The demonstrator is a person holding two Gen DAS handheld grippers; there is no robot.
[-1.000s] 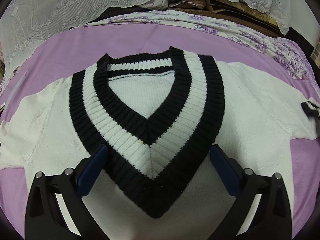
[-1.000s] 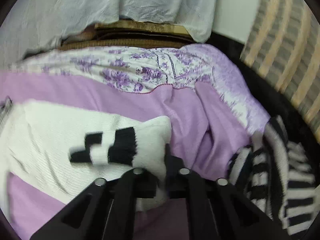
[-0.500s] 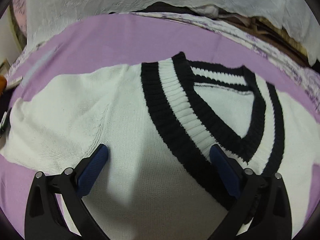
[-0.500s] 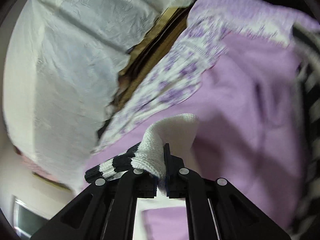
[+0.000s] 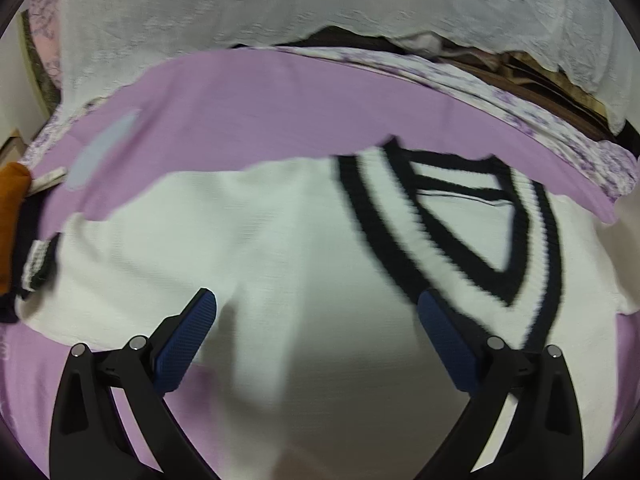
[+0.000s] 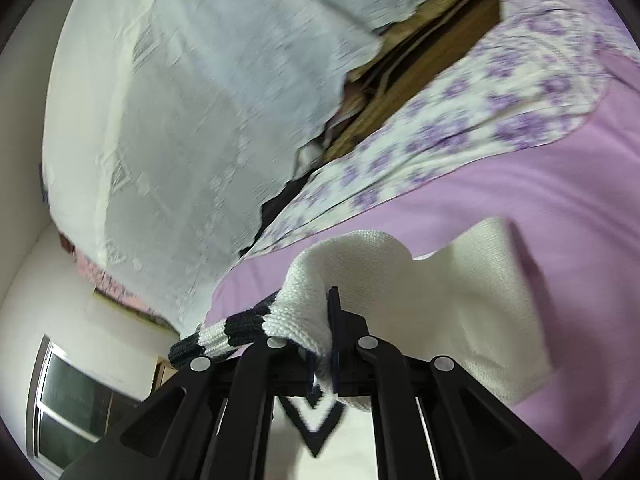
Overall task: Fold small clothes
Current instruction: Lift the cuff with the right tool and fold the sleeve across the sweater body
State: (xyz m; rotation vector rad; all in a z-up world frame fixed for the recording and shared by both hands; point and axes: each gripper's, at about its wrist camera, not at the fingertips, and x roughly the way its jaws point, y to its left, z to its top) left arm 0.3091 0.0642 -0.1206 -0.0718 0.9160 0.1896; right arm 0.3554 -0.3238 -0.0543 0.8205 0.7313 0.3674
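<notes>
One white knit sweater [image 5: 280, 240] with black-striped V-neck lies on purple sheet [image 5: 260, 100]; right gripper [image 6: 326, 344] clamps its sleeve [image 6: 360, 272], left gripper [image 5: 316, 320] spread wide.

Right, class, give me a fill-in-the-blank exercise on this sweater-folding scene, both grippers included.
1. The white knitted sweater lies on a ____ bedsheet.
2. The right gripper is shut on the sweater's striped ____.
3. The left gripper hangs ____ over the sweater.
4. The sweater's V-neck collar has black and ____ bands.

Missing words: purple; sleeve; open; white
</notes>
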